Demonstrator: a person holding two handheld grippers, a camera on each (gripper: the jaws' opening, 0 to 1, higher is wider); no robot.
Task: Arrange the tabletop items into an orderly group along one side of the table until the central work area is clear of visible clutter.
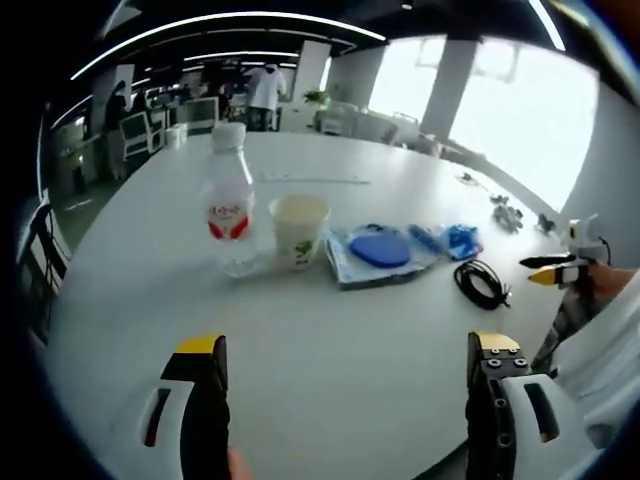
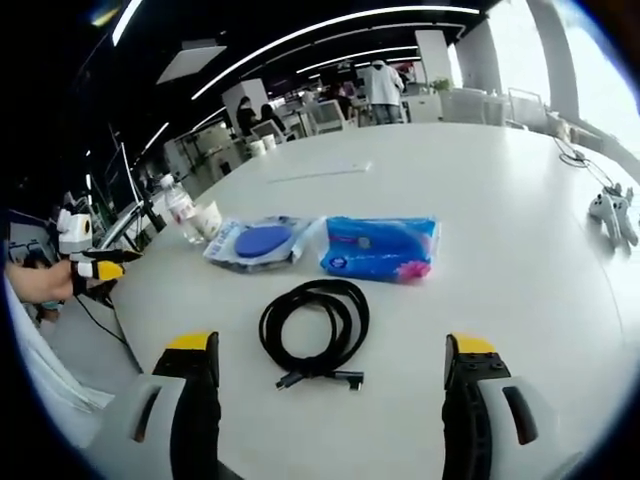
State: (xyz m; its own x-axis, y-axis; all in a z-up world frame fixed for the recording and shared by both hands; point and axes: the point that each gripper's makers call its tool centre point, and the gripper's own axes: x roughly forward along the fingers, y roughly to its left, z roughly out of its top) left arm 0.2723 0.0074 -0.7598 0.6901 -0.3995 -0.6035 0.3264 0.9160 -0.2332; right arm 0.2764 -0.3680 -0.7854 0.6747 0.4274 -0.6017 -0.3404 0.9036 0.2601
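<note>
On the white table (image 1: 330, 330) stand a clear water bottle (image 1: 228, 205) with a red label and, touching its right side, a white paper cup (image 1: 298, 230). Right of them lie a clear bag holding a blue disc (image 1: 378, 250), a blue tissue pack (image 1: 450, 240) and a coiled black cable (image 1: 482, 282). My left gripper (image 1: 350, 375) is open, well short of the bottle. My right gripper (image 2: 330, 372) is open over the black cable (image 2: 315, 328). Beyond it lie the tissue pack (image 2: 380, 247), the disc bag (image 2: 262, 242), the cup (image 2: 209, 219) and the bottle (image 2: 180, 208).
A white game controller (image 2: 612, 212) lies at the table's right edge. A thin white strip (image 2: 318, 172) lies farther back. The right gripper (image 1: 560, 268) enters the left gripper view from the right; the left gripper (image 2: 90, 262) enters the right gripper view from the left. Chairs, desks and people stand beyond.
</note>
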